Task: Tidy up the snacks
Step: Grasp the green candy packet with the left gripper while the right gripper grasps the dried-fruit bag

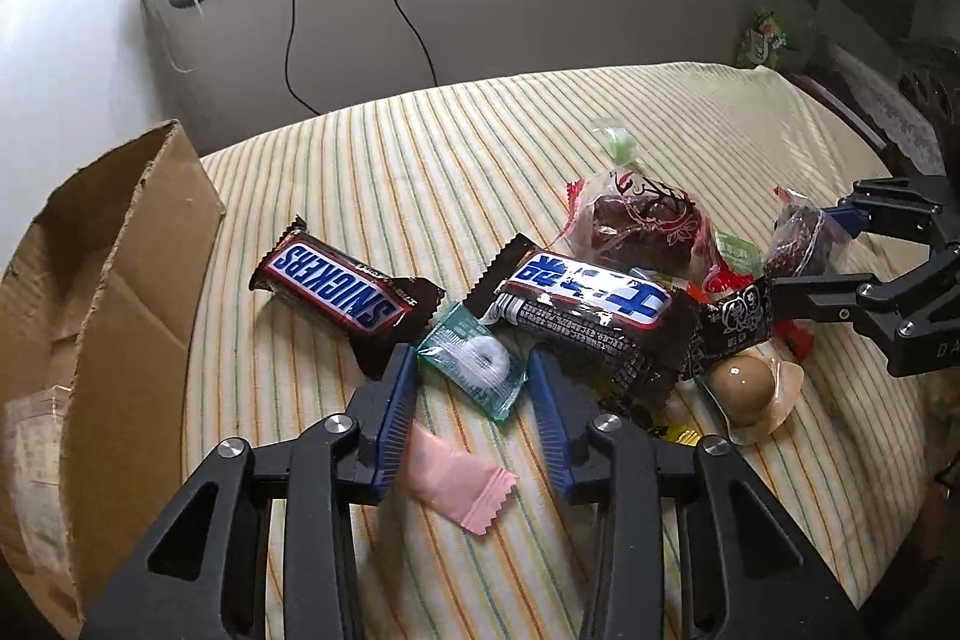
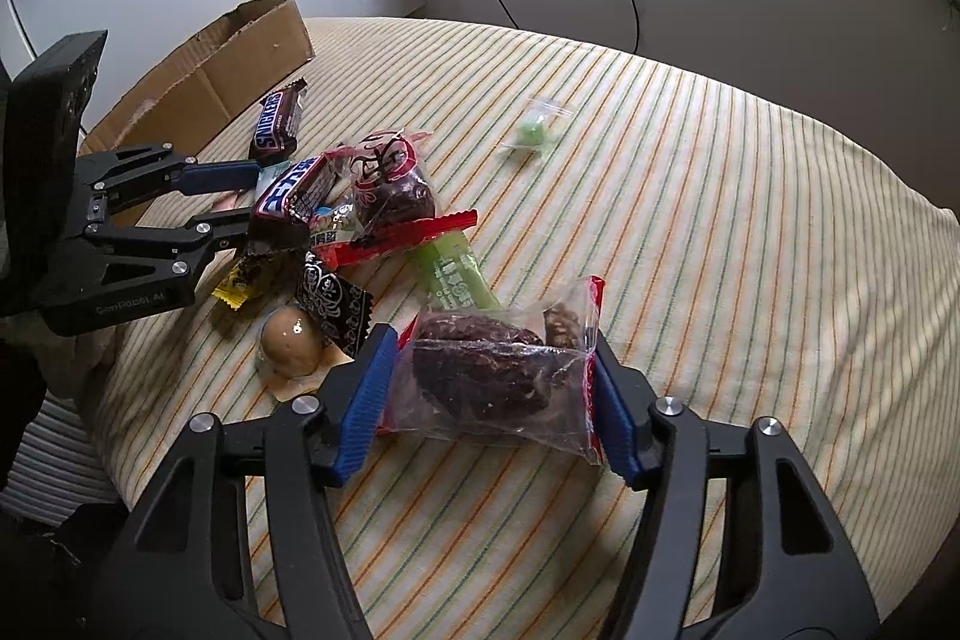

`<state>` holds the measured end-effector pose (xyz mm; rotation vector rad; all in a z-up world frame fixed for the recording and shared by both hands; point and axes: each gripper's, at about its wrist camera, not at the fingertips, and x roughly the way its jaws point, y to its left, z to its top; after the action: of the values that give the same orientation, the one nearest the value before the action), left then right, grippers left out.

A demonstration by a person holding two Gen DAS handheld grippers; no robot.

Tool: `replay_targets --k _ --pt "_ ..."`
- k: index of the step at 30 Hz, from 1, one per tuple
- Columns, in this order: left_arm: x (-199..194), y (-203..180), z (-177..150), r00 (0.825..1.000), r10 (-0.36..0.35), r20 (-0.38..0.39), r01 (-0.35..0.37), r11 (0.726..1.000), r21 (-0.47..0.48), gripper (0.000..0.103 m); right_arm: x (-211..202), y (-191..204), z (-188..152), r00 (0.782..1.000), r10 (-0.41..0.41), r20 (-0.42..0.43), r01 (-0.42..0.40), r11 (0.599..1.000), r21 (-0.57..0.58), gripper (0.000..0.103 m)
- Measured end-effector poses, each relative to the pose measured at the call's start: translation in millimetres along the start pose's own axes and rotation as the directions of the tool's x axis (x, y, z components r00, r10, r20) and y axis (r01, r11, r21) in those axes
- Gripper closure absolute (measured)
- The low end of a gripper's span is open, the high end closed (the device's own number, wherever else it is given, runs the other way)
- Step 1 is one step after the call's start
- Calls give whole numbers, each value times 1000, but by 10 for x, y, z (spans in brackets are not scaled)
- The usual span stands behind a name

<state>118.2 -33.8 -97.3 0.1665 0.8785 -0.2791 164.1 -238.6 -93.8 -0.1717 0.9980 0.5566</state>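
Your brown corrugated cardboard box [image 1: 126, 316] runs off the left edge — its contents blur. The small yellow foil wrapper [image 1: 681, 435] hides beneath the dark Chinese-lettered chocolate bar [image 1: 591, 319] — print on it unreadable.

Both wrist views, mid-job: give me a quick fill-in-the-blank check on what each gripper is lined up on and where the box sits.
1. The left gripper has its open fingers on either side of a ring-shaped ____ in a clear green wrapper.
2. The right gripper straddles a clear ____ of dark dried fruit.
3. The cardboard box lies at the cloth's ____ edge in the left wrist view.

Missing words: mint; bag; left
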Motion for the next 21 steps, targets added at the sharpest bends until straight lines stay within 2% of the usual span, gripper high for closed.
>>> replay_targets --k 2,9,11,14,15,17,18,21 --pt "-24 12 -5 1000 3 7 -3 1000 -11 74 -5 -1 2 1000 5 1 -5 1000 3 45" --pt "-53 46 -3 1000 -13 16 13 999 -39 79 -54 -7 -23 1000 5 15 -5 1000 15 46" --pt "-62 38 11 1000 -17 24 18 999 -45 83 -67 -10 -27 1000 6 18 -7 1000 21 46" --pt "-27 -27 52 1000 17 22 -16 1000 -17 83 -81 -3 -33 1000 8 17 -9 1000 21 46" --pt "-26 -58 63 1000 24 19 -24 1000 -3 82 -87 -1 -39 1000 7 14 -7 1000 19 46" --pt "20 -107 82 999 34 -7 -33 999 15 69 -96 12 -48 1000 -3 15 3 1000 14 46" --pt "52 -119 81 999 34 -21 -34 999 14 65 -98 15 -46 1000 -4 16 3 1000 12 46" --pt "91 -120 112 999 27 -26 -28 1000 -5 65 -108 15 -42 1000 -3 21 2 1000 17 46"
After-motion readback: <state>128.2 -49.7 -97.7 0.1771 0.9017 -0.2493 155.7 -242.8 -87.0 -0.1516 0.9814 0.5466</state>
